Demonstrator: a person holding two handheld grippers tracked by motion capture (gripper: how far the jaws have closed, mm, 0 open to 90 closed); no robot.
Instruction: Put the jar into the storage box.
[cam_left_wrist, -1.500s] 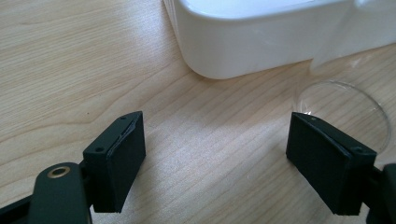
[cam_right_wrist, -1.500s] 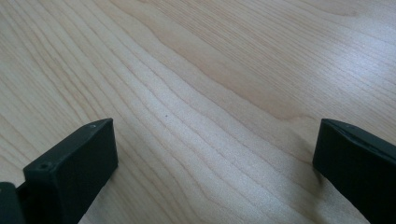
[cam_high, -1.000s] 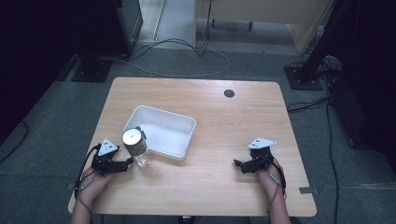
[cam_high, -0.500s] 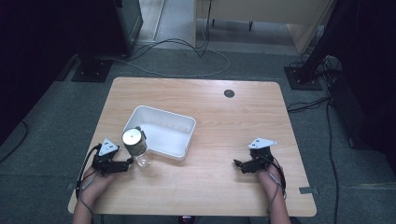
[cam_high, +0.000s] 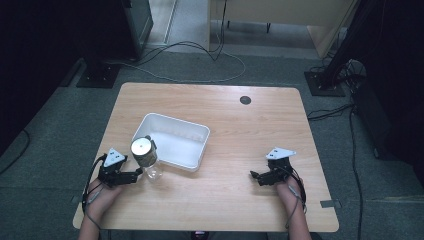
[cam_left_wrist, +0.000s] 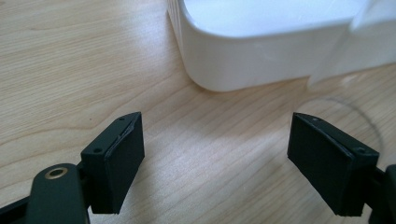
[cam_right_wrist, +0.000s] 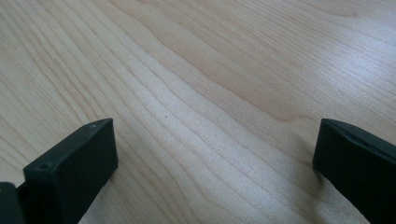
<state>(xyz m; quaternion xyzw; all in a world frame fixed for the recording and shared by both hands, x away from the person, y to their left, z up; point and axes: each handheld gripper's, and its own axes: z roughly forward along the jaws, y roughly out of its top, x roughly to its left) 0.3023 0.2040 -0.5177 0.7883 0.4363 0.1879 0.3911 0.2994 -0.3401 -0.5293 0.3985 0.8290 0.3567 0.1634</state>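
While both grippers rested on the wooden table, left gripper jaws spread apart, clear jar with metal lid just beside them, touching the white tray, right gripper jaws wide apart over bare wood.

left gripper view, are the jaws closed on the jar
No, the left gripper has its jaws wide apart with bare wood between them, and the clear jar sits just past the right jaw beside the white bin.

In the left gripper view the jar was a blurred outline, cut off at the right edge. The tray ran off the top edge.
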